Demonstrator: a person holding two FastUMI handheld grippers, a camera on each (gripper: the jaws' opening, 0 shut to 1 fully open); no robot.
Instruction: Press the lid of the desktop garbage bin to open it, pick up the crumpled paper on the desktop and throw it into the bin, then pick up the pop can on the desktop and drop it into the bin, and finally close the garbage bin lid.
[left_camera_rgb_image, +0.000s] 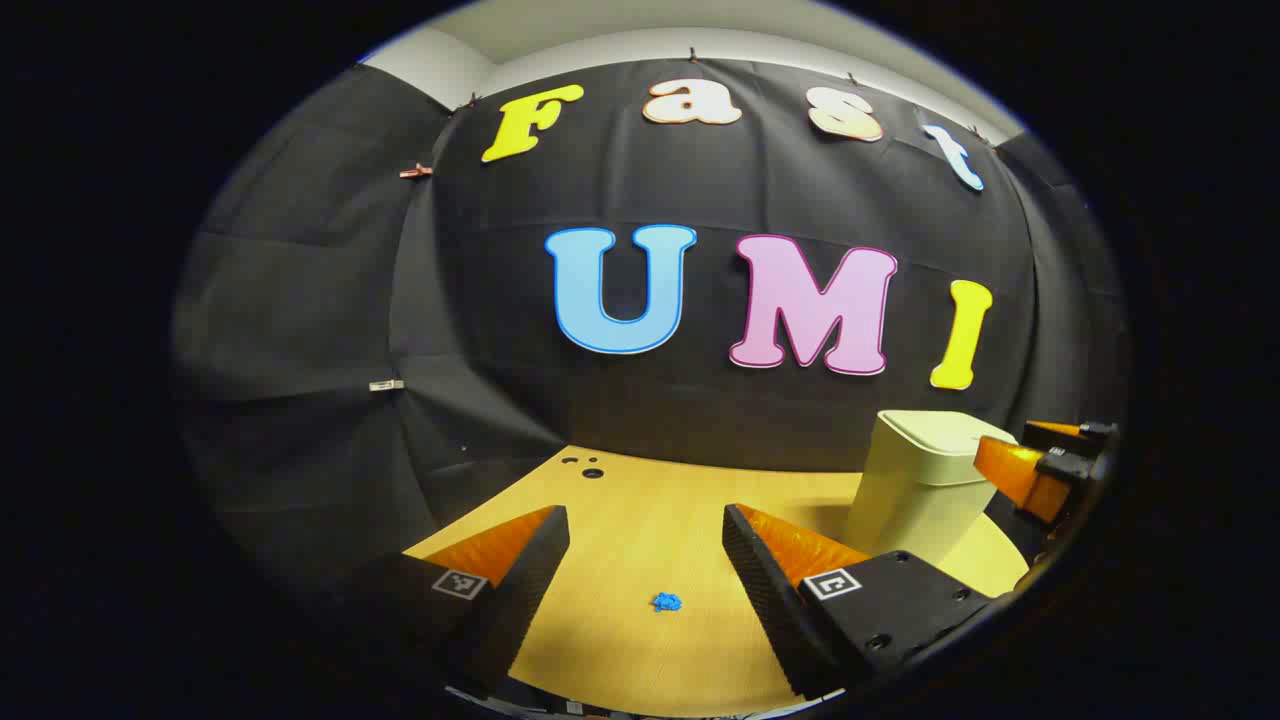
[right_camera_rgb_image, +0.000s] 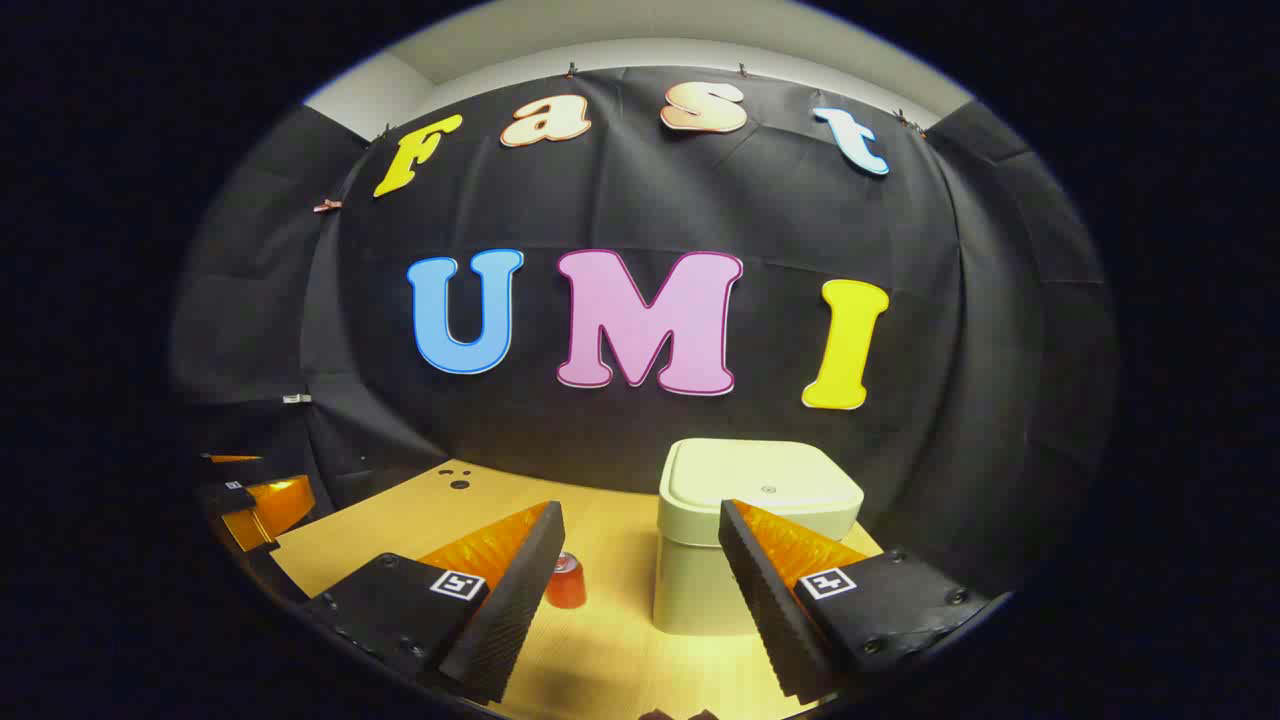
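Garbage bin (right_camera_rgb_image: 757, 530): pale, square-shouldered, standing upright toward the far right part of the desktop (right_camera_rgb_image: 620, 660), close to the back edge by the cloth wall. Its lid (right_camera_rgb_image: 765, 478) is lying flat and closed, so the first step, pressing it open, is judged not yet done.

Right gripper (right_camera_rgb_image: 640, 590): fingers spread wide apart, gripping nothing, hovering above the near edge and pointing at the bin; likely being lined up for the lid press. It is also showing at the right margin of the left gripper view (left_camera_rgb_image: 1040, 470), just beside the bin (left_camera_rgb_image: 925, 490).

Pop can (right_camera_rgb_image: 566, 582): red, standing upright on the desktop just left of the bin, apart from it, partly hidden behind the right gripper's left finger. It is sitting within short reach of the bin, which should be making the later drop easy.

Crumpled paper (left_camera_rgb_image: 666, 601): a small blue wad lying on the desktop (left_camera_rgb_image: 640, 520) toward its near edge, well left of the bin.

Left gripper (left_camera_rgb_image: 645, 575): fingers standing apart, empty, hanging above the paper so that the wad is appearing between them; probably waiting to take it once the lid is up.
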